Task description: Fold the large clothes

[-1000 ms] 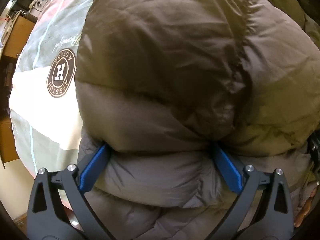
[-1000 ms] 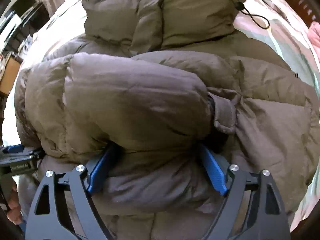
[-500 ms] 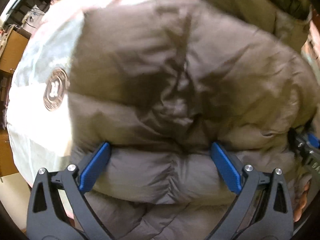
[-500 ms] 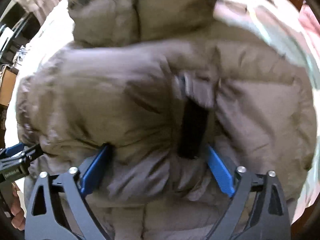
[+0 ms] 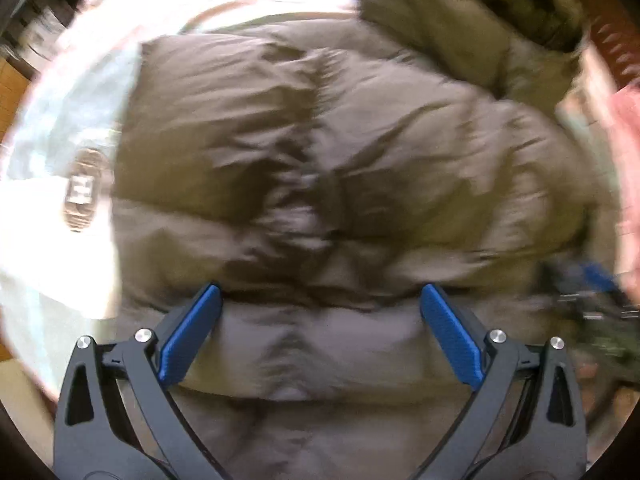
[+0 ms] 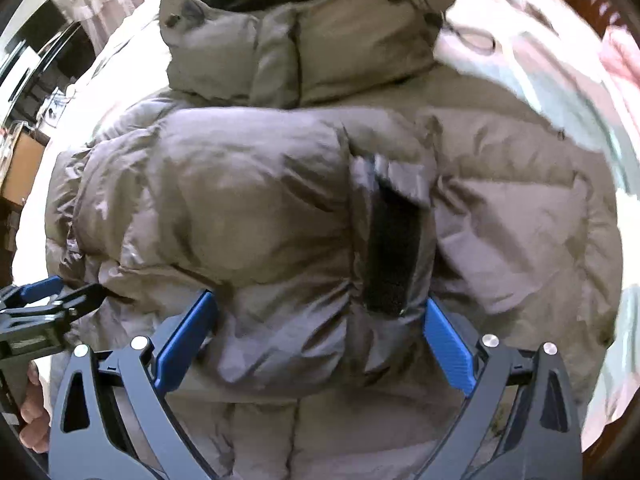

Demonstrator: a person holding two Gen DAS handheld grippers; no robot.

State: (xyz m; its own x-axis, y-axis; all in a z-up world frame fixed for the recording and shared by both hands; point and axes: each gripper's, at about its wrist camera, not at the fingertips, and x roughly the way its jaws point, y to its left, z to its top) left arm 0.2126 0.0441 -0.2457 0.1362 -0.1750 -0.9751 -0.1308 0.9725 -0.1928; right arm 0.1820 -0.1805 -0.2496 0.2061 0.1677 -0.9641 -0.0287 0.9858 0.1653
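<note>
A brown puffer jacket [image 5: 328,152] lies spread on the bed, its hood [image 6: 304,40] at the far end. A sleeve [image 6: 240,208] is folded across the body, and a black strip on its cuff [image 6: 392,248] faces up. My left gripper [image 5: 320,290] hangs open just above the jacket's lower part with nothing gripped. My right gripper [image 6: 320,300] is open wide, and the sleeve's cuff end lies loose between its blue fingers [image 6: 184,340]. The left gripper [image 6: 40,308] shows at the left edge of the right wrist view. The right gripper [image 5: 592,292] shows blurred at the right edge of the left wrist view.
A pale bedsheet [image 5: 52,120] with a round brown logo [image 5: 84,188] lies under the jacket and runs off to the left. Wooden furniture [image 6: 20,168] stands beyond the bed on the left. A hand [image 6: 32,420] holds the left gripper. Something pink [image 5: 628,128] lies at the right.
The left gripper has lifted off the jacket and tilted toward the hood, its fingertips now clear of the folds. The right jaws have widened, and the cuff's black strip has come into view.
</note>
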